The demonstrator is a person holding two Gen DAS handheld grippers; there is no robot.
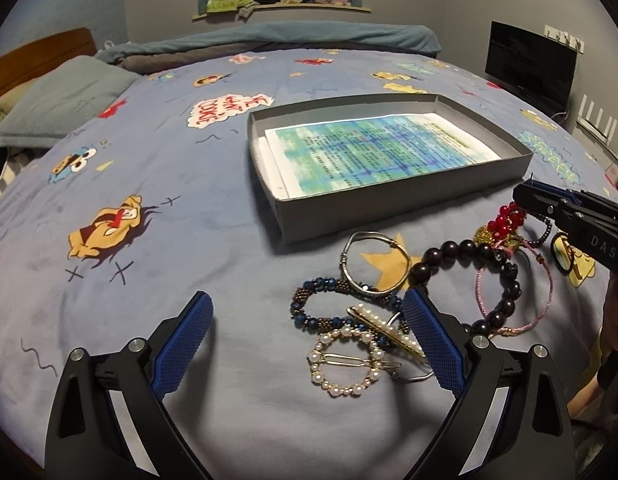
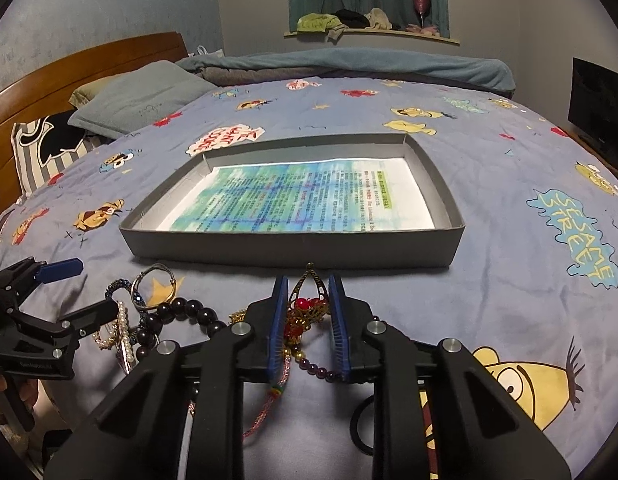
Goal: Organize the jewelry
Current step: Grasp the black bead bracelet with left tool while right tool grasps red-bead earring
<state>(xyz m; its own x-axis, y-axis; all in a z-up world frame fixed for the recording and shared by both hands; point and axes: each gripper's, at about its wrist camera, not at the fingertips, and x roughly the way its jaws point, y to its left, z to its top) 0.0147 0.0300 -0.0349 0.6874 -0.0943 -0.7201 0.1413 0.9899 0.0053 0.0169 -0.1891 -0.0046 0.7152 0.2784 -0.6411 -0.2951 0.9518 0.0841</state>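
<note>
A pile of jewelry lies on the blue cartoon bedspread in front of a shallow grey box (image 1: pixel 389 206) (image 2: pixel 293 248) lined with printed paper. My right gripper (image 2: pixel 308 300) (image 1: pixel 525 198) is shut on a gold ornament with red beads (image 2: pixel 309 306) (image 1: pixel 505 220) at the pile's right end. My left gripper (image 1: pixel 307 300) (image 2: pixel 89 288) is open, low over a blue bead bracelet (image 1: pixel 309 304), a silver bangle (image 1: pixel 375 262) and pearl hair clips (image 1: pixel 349 364). A dark bead bracelet (image 1: pixel 469 248) (image 2: pixel 189 308) and a pink cord bracelet (image 1: pixel 545 280) lie between the two grippers.
A black hair tie (image 1: pixel 565 252) lies at the pile's right edge. Pillows (image 2: pixel 141 96) and a wooden headboard (image 2: pixel 89 60) are at the far left, a folded blanket (image 2: pixel 349 64) runs along the far side, and a dark screen (image 2: pixel 597 108) stands off the bed at right.
</note>
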